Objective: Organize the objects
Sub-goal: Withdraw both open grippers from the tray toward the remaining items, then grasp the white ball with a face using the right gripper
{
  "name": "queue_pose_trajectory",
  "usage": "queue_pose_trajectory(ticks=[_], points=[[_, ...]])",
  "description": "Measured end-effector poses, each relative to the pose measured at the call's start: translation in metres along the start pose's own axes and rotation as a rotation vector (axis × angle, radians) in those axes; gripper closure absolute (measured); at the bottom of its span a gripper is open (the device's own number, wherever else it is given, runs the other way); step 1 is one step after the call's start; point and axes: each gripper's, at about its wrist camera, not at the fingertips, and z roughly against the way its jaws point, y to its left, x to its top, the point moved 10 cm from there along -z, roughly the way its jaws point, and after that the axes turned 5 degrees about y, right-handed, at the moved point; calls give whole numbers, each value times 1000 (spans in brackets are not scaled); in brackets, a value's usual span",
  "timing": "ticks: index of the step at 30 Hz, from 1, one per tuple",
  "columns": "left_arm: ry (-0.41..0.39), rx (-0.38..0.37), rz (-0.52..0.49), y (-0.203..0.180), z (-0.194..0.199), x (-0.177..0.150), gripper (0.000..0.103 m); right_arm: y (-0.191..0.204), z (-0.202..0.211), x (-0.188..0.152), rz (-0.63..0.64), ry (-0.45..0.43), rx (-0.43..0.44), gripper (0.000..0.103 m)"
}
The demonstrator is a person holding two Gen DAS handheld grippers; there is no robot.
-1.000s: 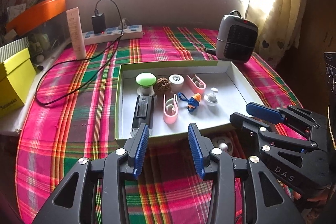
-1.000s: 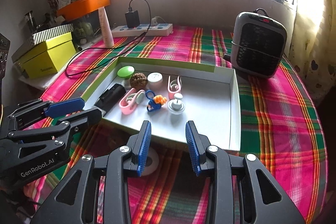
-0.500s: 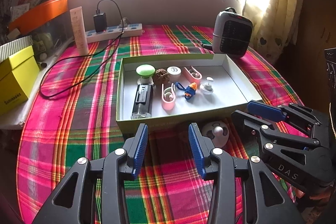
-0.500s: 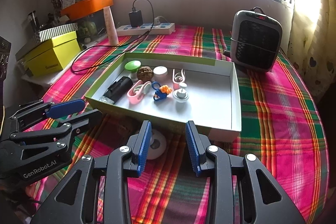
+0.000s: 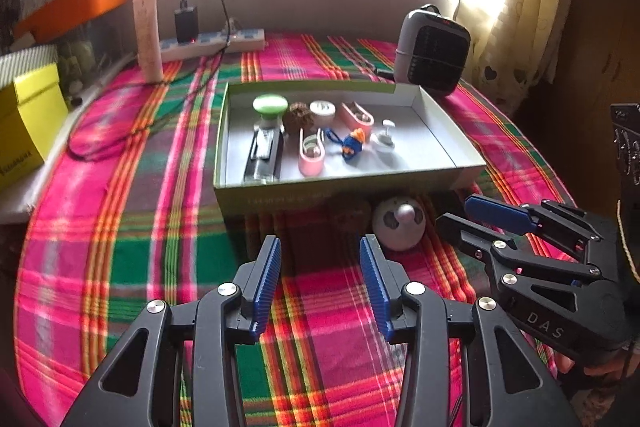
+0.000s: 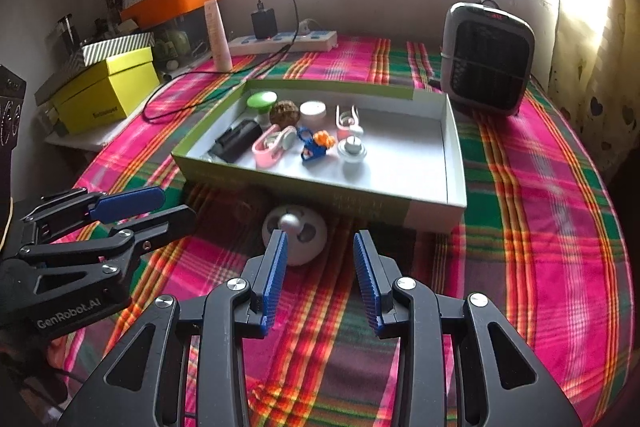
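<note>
Both grippers hovering open and empty before the box.
The left gripper (image 5: 320, 259) and right gripper (image 6: 320, 253) are holding their jaws wide apart, gripping nothing; a white round gadget (image 6: 296, 233) is lying on the plaid cloth (image 6: 540, 247) just outside the box (image 6: 360, 203), near both.

probably a home — plaid tablecloth (image 6: 540, 187), heater (image 6: 486, 59), curtain (image 5: 516, 7)
</note>
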Motion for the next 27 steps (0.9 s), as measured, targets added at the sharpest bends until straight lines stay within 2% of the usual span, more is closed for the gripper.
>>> queue_pose_trajectory(ticks=[2, 13, 27], points=[[6, 5, -3, 1, -2, -4, 62, 0, -2, -2, -3, 4, 5, 57], [32, -5, 23, 10, -8, -14, 60, 15, -22, -4, 32, 40, 32, 56], [45, -15, 37, 17, -15, -11, 60, 19, -42, 3, 87, 72, -24, 55]])
